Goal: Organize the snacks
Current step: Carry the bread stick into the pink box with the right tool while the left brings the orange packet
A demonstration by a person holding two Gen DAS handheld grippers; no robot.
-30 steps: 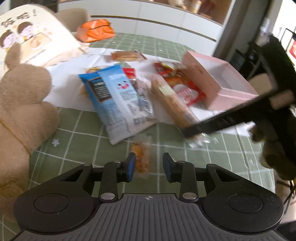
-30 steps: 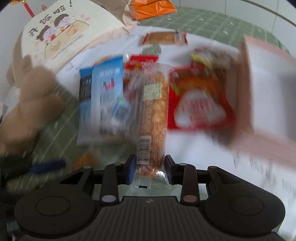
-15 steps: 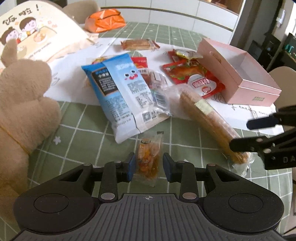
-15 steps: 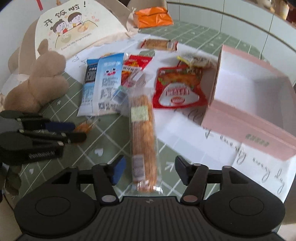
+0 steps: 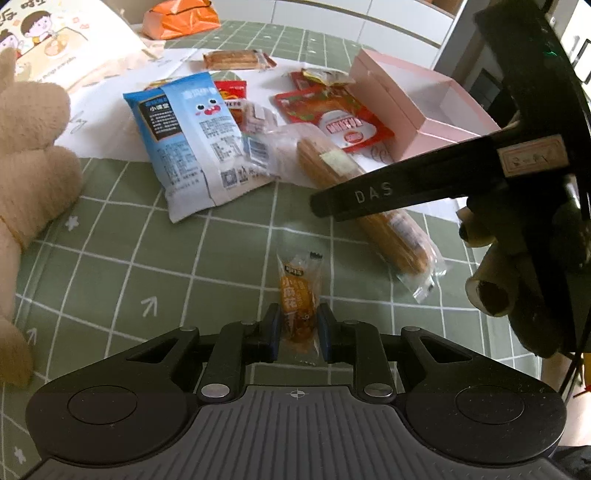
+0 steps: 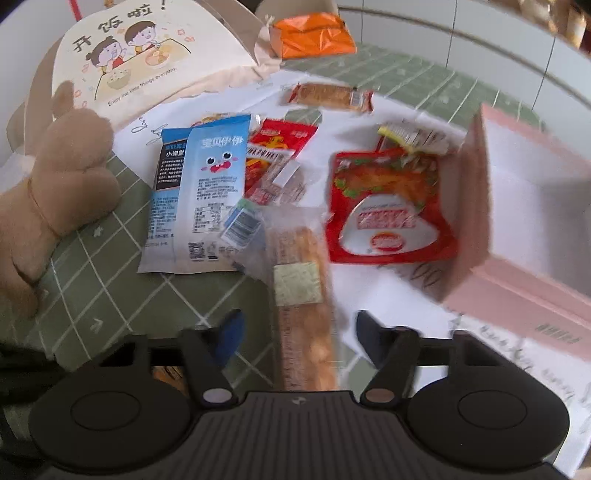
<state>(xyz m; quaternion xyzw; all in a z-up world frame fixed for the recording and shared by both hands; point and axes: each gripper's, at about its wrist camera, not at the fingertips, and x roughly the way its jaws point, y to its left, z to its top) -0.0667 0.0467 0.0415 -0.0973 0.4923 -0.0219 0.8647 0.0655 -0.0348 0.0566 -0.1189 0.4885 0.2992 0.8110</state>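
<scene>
My left gripper (image 5: 295,330) is shut on a small orange snack packet (image 5: 298,295), which lies low over the green checked tablecloth. My right gripper (image 6: 297,332) is open, its jaws wide on either side of a long clear-wrapped biscuit stick (image 6: 301,295) that lies on the table; this stick also shows in the left wrist view (image 5: 369,206). The right gripper crosses the left wrist view as a black bar (image 5: 424,188). An open pink box (image 6: 535,221) stands to the right, also visible in the left wrist view (image 5: 413,107).
A blue snack bag (image 6: 207,192), two red packets (image 6: 388,206) (image 6: 277,147), a brown bar (image 6: 328,96) and an orange bag (image 6: 310,35) lie on white paper. A plush toy (image 6: 55,184) and a cartoon-printed bag (image 6: 140,59) stand at the left.
My left gripper has closed on the orange packet. My right gripper let go of the biscuit stick, opened wide, and has moved forward over it again.
</scene>
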